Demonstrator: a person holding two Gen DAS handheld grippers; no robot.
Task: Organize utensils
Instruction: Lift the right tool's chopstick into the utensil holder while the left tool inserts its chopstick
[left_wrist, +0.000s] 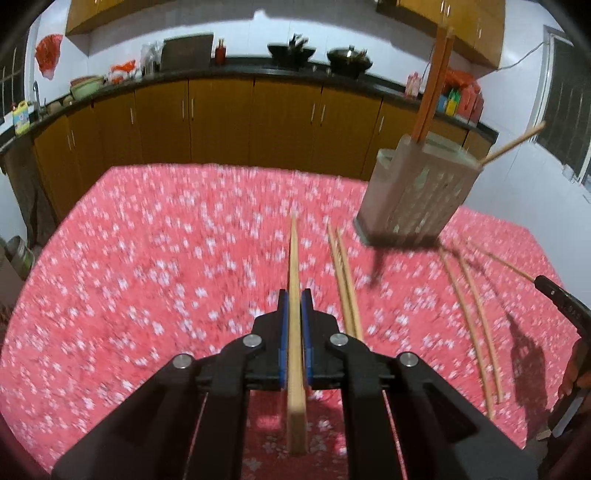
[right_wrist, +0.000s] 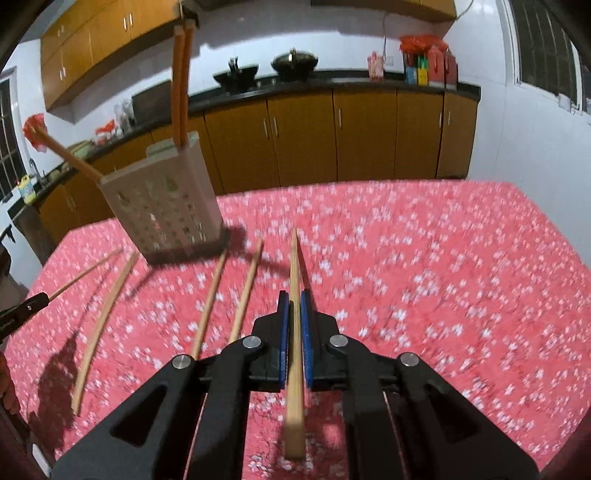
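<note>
The left tool (left_wrist: 294, 310) pinches one light wooden chopstick (left_wrist: 295, 295), pointing forward. The right tool (right_wrist: 294, 310) pinches another (right_wrist: 294, 295). The grey plastic holder with holes (left_wrist: 413, 192) stands between them, right of the left tool, on the red flowered bench (left_wrist: 147, 258).

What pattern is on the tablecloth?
Red tablecloth with small white flowers, clearest in the right wrist view.
</note>
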